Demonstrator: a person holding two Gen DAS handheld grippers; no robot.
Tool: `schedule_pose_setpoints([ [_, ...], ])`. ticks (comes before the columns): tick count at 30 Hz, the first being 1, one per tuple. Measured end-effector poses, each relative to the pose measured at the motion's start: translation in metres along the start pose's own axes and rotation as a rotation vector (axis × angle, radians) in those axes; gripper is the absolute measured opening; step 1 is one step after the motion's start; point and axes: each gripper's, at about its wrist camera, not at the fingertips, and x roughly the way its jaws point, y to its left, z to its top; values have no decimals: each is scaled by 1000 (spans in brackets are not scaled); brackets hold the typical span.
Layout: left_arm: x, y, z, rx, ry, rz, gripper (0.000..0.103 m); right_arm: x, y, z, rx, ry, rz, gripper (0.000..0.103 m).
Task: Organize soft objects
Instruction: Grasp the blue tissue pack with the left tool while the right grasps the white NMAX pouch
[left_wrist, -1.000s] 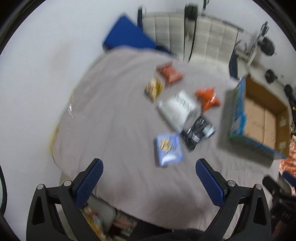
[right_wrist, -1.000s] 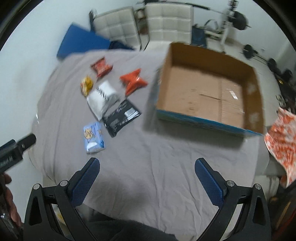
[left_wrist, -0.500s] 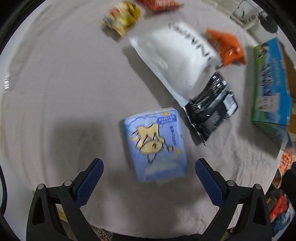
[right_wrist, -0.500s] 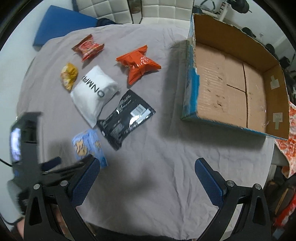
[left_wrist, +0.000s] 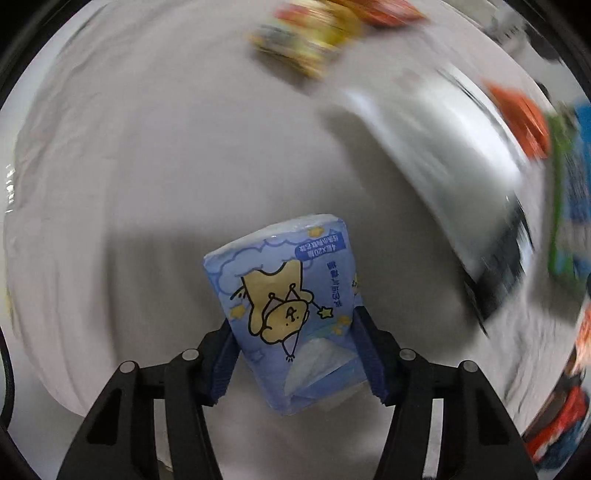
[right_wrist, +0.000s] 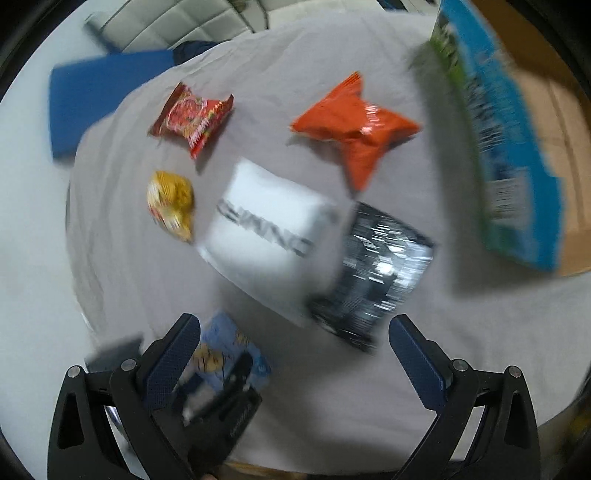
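left gripper (left_wrist: 295, 354): half a second ago its fingers (left_wrist: 225, 365) stood spread with the blue tissue pack (left_wrist: 291, 310) lying free on the grey cloth ahead of them; they are now pinching that pack from both sides, low on its body, the cartoon print facing the camera. the pack appears tilted and partly raised off the worktop (left_wrist: 129, 184) (the background is heavily blurred, so a lift under way is a judgement, not a sighting). first pick secured.

centre of the worktop, right wrist view: red snack packet (right_wrist: 192, 118), yellow packet (right_wrist: 171, 203), white pouch (right_wrist: 266, 229), orange packet (right_wrist: 354, 125) and black packet (right_wrist: 373, 273) lie in the same arrangement as before, none touched. white pouch and black packet touch or overlap at one edge.

right gripper (right_wrist: 295, 365): fingers spread wide, nothing between them, as in the earlier views. it has dropped closer to the cloth and now looks toward the white and black items.

far right: the cardboard box (right_wrist: 517, 155) sits open and no items are visible in it. judgement: one of six items in hand, none sorted; the blue tissue pack must travel across the other items to reach the box.
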Motion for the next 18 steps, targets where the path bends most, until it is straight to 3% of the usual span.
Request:
schedule_pose_setpoints([
  [6,-8,47,33,-85,-36,29,56,50,33,34,195,50,4,103],
  [9,-8,56,44,-98,-30,23,56,68,43,46,232,62,-71,103],
  [11,-7,56,45,-100,-23,16,56,79,47,49,226,84,-123,94],
  [15,-5,56,49,-99,-6,-12,56,91,60,43,67,118,-227,85],
  [18,-4,54,49,-104,3,-36,58,91,83,27,-174,131,-284,81],
])
